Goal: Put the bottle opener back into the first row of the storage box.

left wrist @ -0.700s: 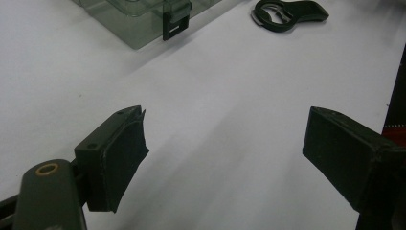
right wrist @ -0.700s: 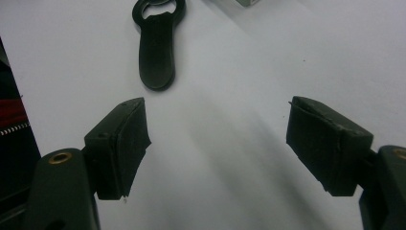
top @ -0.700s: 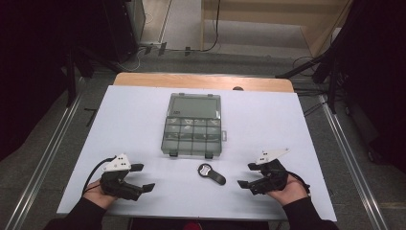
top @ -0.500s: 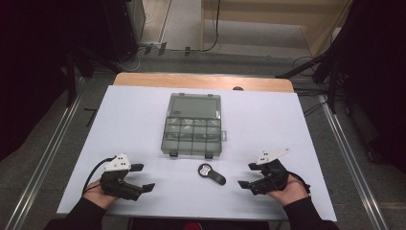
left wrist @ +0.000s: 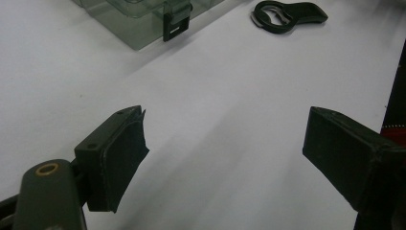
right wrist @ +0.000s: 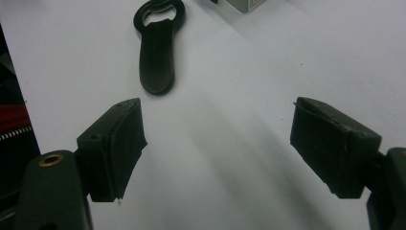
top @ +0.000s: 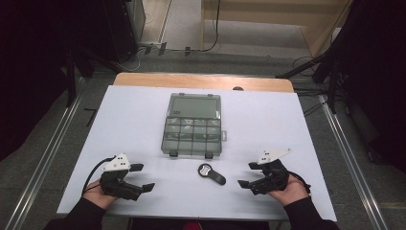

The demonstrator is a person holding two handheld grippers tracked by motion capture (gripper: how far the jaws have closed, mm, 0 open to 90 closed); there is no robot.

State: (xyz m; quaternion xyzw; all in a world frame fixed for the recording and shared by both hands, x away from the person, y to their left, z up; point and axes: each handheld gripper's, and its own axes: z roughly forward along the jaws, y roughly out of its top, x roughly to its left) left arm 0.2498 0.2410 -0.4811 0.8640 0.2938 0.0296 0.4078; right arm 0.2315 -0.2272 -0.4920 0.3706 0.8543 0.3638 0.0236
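Observation:
A smoky clear plastic compartment box [top: 194, 125] lies shut in the middle of the white table [top: 282, 120]. A black bottle opener [top: 211, 174] lies just in front of it. My left gripper [top: 142, 177] rests at the near left, jaws wide apart and pointing toward the opener. My right gripper [top: 248, 175] rests at the near right, also open and facing the opener. In the left gripper view the left gripper [left wrist: 225, 143] holds nothing; the box's latch [left wrist: 172, 26] and the opener [left wrist: 289, 10] lie ahead. In the right gripper view the right gripper [right wrist: 218, 139] is empty, with the opener [right wrist: 157, 48] ahead on the left.
A wooden strip [top: 201, 80] runs along the table's far edge. Metal rails [top: 45, 158] flank the table on the floor. Dark equipment and cables stand beyond the far side.

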